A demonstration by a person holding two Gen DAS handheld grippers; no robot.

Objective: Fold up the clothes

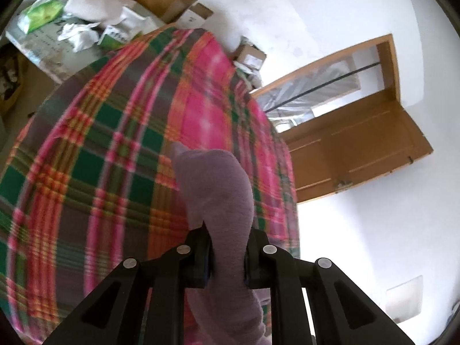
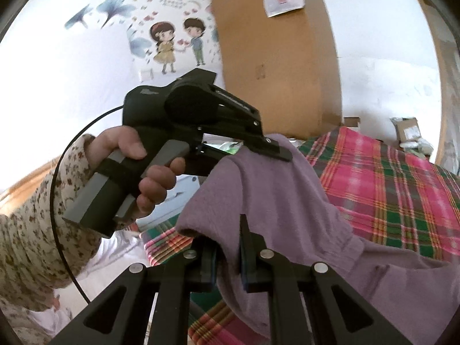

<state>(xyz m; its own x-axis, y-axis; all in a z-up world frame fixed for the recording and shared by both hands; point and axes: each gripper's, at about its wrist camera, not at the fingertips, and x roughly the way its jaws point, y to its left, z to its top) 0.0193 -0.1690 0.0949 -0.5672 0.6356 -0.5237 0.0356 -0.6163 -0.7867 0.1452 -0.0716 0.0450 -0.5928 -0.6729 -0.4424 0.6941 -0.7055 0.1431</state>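
Note:
A lilac knit garment (image 2: 276, 195) is lifted off the plaid bedspread (image 2: 396, 189), stretched between both grippers. My left gripper (image 1: 228, 254) is shut on a bunched edge of the lilac garment (image 1: 218, 189), which rises in a hump between its fingers. In the right wrist view my right gripper (image 2: 228, 258) is shut on another edge of the cloth. The left gripper (image 2: 270, 146) shows there too, held by a hand (image 2: 138, 166) in a floral sleeve, its fingers clamped on the garment's upper corner.
The plaid bedspread (image 1: 109, 155) fills the left wrist view. Bags and papers (image 1: 83, 20) are piled beyond it, with small cartons (image 1: 250, 57) against the wall and a wooden door (image 1: 353, 141) at right. A tall cardboard box (image 2: 273, 54) stands behind the bed.

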